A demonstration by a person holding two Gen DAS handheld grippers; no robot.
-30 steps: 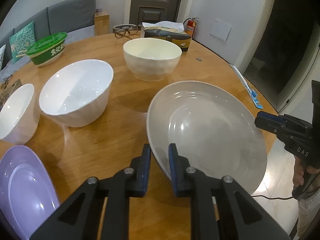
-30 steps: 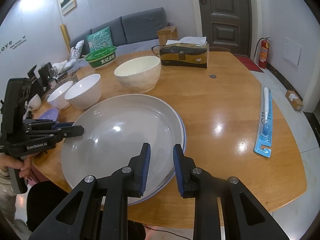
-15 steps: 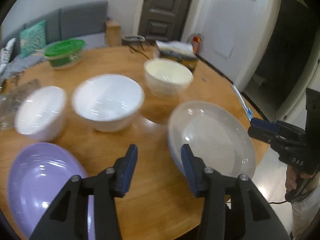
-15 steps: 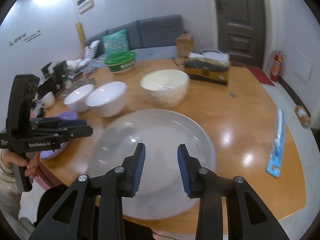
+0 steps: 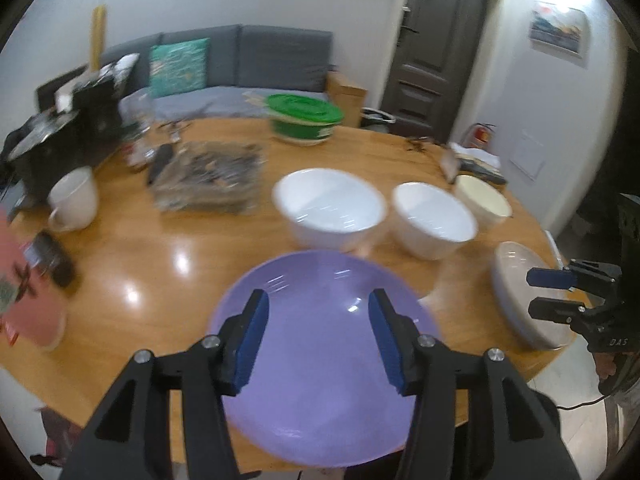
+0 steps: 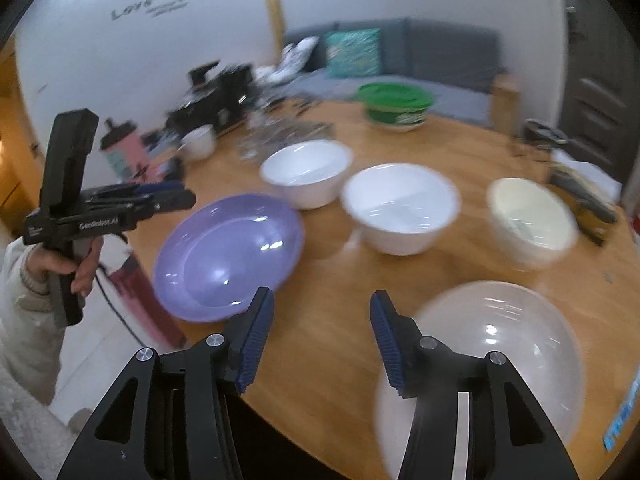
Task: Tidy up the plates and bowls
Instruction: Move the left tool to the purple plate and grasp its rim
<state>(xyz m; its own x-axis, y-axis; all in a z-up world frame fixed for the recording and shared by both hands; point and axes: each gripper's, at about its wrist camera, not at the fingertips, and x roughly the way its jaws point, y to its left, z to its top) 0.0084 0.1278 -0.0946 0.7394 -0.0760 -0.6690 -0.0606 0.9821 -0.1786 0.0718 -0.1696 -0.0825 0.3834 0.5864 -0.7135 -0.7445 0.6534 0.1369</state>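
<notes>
with both the left gripper [image 5: 316, 332] and right gripper [image 6: 322, 340] opening and empty, the purple plate [image 5: 320, 360] overhangs the table [image 5: 160, 248] edge beside the grey plate [image 6: 500, 360], so a careless pinch could likely tip it off.

Bare wood [image 6: 332, 280] between plates (bowls [image 6: 400, 208] crowd beyond)

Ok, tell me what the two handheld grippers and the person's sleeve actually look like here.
Both are black plastic pistol-grip tools with two angular fingers, silver screws and ribbed blue pads. The left gripper has white lettering along its body and a dark cable trailing below; the hand holding it wears a fuzzy cream sleeve. The right gripper carries small white letters on its body.
</notes>
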